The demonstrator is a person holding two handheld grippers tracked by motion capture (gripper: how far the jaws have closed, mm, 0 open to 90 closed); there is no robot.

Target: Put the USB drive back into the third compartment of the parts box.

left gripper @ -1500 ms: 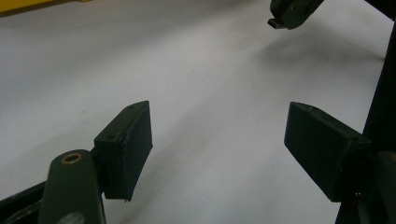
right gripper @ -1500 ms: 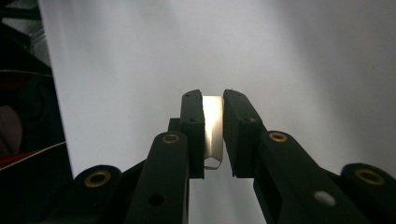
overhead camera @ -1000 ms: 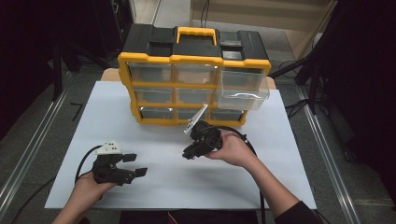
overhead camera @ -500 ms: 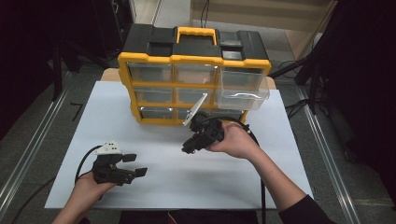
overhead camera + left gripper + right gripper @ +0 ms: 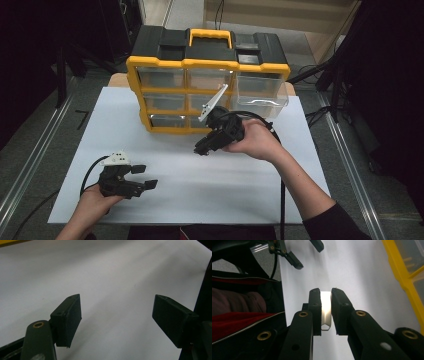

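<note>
My right gripper (image 5: 325,293) is shut on a small white plastic piece (image 5: 325,311), which is pinched flat between the two black pads. In the high view the right gripper (image 5: 201,148) hangs above the white tabletop (image 5: 240,185), just in front of the yellow and black drawer organizer (image 5: 207,65), with its jaws pointing down and to the left. The white piece is too small to make out there. My left gripper (image 5: 146,177) rests low at the near left, open, with nothing between its jaws. In its own view the left gripper (image 5: 116,315) looks across bare white tabletop.
The organizer's top right clear drawer (image 5: 262,95) is pulled out and overhangs the table. The other drawers sit flush. Metal rails (image 5: 30,165) run along both sides of the table. A dark red garment with a zipper (image 5: 242,317) lies at the near edge.
My right gripper has risen a little and moved back and to the right, toward the organizer, still shut on the white piece. The left gripper has stayed put.
</note>
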